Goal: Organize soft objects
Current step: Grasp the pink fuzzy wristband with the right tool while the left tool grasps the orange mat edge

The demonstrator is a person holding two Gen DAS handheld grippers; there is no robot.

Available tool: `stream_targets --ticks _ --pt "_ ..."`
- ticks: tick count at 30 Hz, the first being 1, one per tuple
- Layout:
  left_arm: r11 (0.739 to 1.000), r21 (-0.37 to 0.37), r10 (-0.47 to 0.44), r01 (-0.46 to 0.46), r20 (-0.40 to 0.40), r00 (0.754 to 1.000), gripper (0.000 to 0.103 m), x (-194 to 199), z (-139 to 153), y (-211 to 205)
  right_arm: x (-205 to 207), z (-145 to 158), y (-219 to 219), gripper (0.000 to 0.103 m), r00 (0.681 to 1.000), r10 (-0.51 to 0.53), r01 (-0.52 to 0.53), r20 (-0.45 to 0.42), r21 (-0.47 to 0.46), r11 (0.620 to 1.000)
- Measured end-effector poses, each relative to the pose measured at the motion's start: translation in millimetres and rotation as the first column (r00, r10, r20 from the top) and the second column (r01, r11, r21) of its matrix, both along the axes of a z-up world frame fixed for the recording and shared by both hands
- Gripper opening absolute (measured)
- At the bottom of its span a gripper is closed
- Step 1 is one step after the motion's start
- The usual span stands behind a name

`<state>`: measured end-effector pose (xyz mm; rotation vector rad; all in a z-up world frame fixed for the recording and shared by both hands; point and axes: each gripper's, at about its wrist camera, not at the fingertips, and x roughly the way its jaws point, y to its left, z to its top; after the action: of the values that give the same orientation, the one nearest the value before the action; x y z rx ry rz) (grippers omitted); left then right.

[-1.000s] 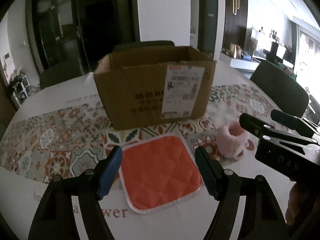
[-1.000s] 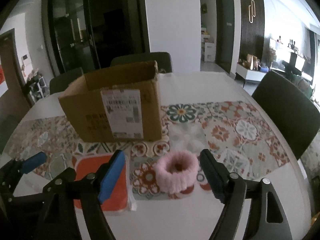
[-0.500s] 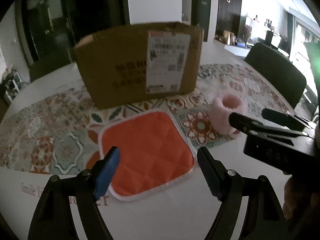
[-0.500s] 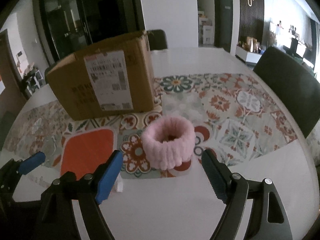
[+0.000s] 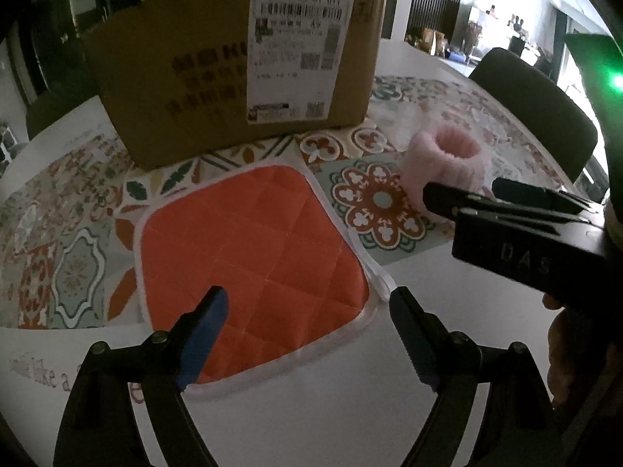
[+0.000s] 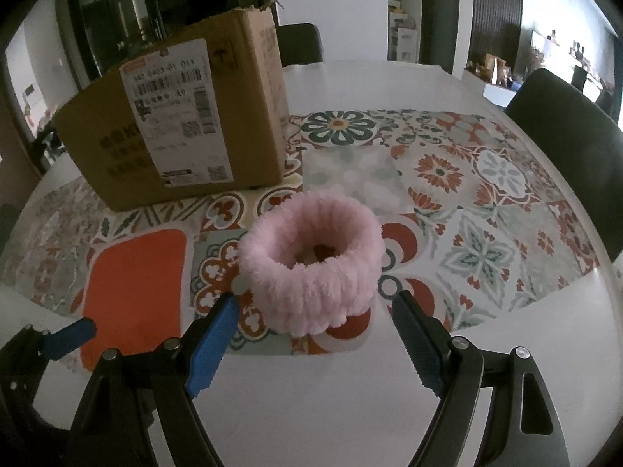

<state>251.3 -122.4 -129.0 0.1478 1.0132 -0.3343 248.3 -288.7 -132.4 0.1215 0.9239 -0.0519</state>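
**Two soft items awaiting pickup, box behind**

Table (image 6: pixel 389 389): patterned runner, bears all.
Cardboard box (image 6: pixel 175 124): upright behind both items, likely their destination.
Orange quilted pad (image 5: pixel 253 257): flat, under left claw (image 5: pixel 307 330), whose empty jaws have just widened.
Pink fluffy band (image 6: pixel 311 264): standing, just ahead of right claw (image 6: pixel 315 334), wide open, empty.

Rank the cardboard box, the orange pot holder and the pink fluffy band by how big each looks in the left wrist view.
1. cardboard box, largest even though farthest back.
2. orange pot holder, nearly as wide in the picture, but it lies nearest the camera, so this gap is unsure.
3. pink fluffy band, clearly smallest.
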Motion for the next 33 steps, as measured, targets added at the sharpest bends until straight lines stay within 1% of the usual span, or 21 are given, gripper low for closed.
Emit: stream_targets --ticks 5,10,12,14,15,16,17,18,20,22,25,28,33 --pt "1.0 0.015 -0.004 0.004 -0.016 1.0 0.085 5.2 -12.2 -3.4 10.4 -9.8 -3.0 0.082 1.0 -0.01 0.011 -0.023 0.02 1.0" --pt "1.0 0.023 -0.007 0.007 0.015 1.0 0.084 4.9 -15.2 -4.5 15.6 -15.9 -4.0 0.081 0.999 -0.018 0.018 -0.029 0.032 0.999" --pt "1.0 0.027 -0.007 0.006 0.035 0.999 0.077 3.8 -15.4 -4.0 16.6 -18.0 -3.6 0.078 0.999 -0.019 0.02 -0.032 0.03 0.999" --pt "1.0 0.017 -0.01 0.01 0.047 0.999 0.071 2.3 -14.9 -3.2 16.8 -19.9 -1.9 0.068 0.999 -0.017 0.018 -0.032 0.018 1.0" --pt "1.0 0.015 -0.011 0.01 0.053 0.999 0.062 1.9 -14.1 -3.2 16.3 -19.8 -0.8 0.064 0.999 -0.013 0.014 -0.031 0.009 1.0" --pt "1.0 0.017 -0.007 0.006 0.061 0.998 0.055 1.3 -13.2 -2.9 16.3 -19.4 -0.4 0.057 1.0 -0.011 0.011 -0.029 0.005 1.0" --pt "1.0 0.015 0.002 -0.003 0.066 0.998 0.051 1.6 -12.6 -1.6 15.9 -18.9 0.0 0.05 1.0 -0.008 0.008 -0.028 0.004 1.0" --pt "1.0 0.012 0.012 -0.013 0.068 0.998 0.046 2.1 -12.0 0.1 15.5 -18.4 -0.2 0.047 1.0 -0.007 0.007 -0.028 0.004 1.0" --pt "1.0 0.005 0.03 -0.031 0.068 0.997 0.039 3.8 -11.1 3.9 14.6 -17.4 -0.3 0.035 1.0 -0.009 0.009 -0.029 0.0 1.0" --pt "0.999 -0.005 0.049 -0.048 0.064 0.997 0.029 5.8 -9.9 8.3 13.2 -16.4 0.9 0.032 1.0 -0.004 0.004 -0.029 0.004 1.0" --pt "0.996 -0.052 0.079 -0.077 0.038 0.996 0.022 9.3 -7.1 17.9 9.0 -14.4 5.8 0.031 1.0 0.006 -0.006 -0.026 0.003 1.0" --pt "0.991 -0.094 0.096 -0.093 0.021 0.995 0.02 10.1 -3.0 25.7 3.6 -10.3 12.7 0.031 1.0 0.023 -0.023 -0.015 0.006 1.0" --pt "0.989 -0.114 0.104 -0.098 0.051 0.993 0.02 4.5 9.4 32.3 -4.0 0.3 25.1 0.031 0.998 0.057 -0.057 0.01 0.015 0.998"
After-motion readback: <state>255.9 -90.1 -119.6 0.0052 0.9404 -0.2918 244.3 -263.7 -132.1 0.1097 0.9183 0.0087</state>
